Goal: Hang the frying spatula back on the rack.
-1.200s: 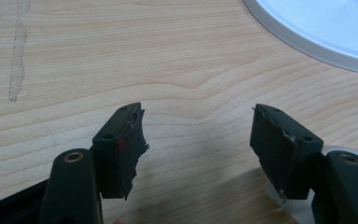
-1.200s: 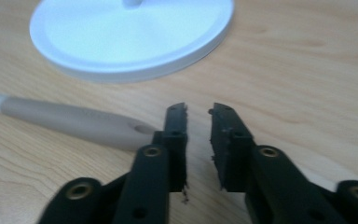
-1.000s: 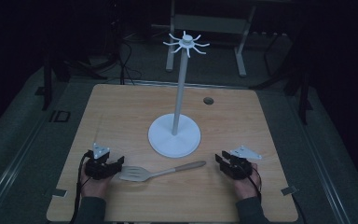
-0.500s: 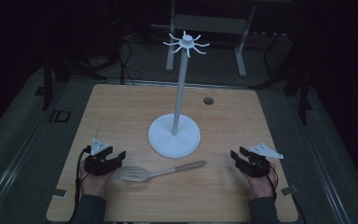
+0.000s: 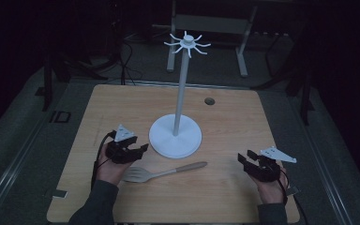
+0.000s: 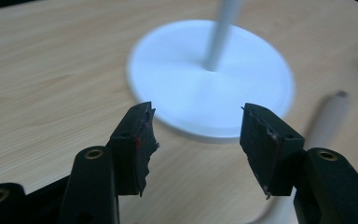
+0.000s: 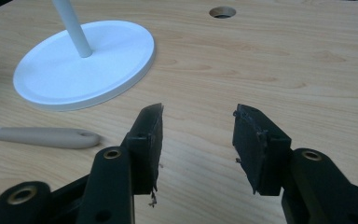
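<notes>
A white stand (image 5: 182, 93) with a ring of hooks at its top rises from a round base (image 5: 164, 140) in the middle of the wooden table (image 5: 243, 122). A spatula (image 5: 168, 171) with a beige handle lies flat in front of the base. My left gripper (image 5: 139, 149) hovers just left of the base, above the spatula's head; its jaws have just been closing and hold nothing. My right gripper (image 5: 243, 159) hangs right of the handle's end; its jaws have just been opening, also on nothing. The left gripper (image 6: 196, 109) faces the base (image 6: 209, 79). The right gripper (image 7: 198, 109) faces bare wood, the handle (image 7: 46, 136) to its left.
A small round hole (image 5: 209, 101) is cut in the table behind the stand, also seen as the hole (image 7: 222, 12) in the right gripper view. Dark floor, cables and a metal frame (image 5: 206, 23) lie beyond the far edge.
My left gripper has risen and moved from beside the spatula's head towards the stand's base. My right gripper has drifted right, away from the handle's end. The spatula has stayed put.
</notes>
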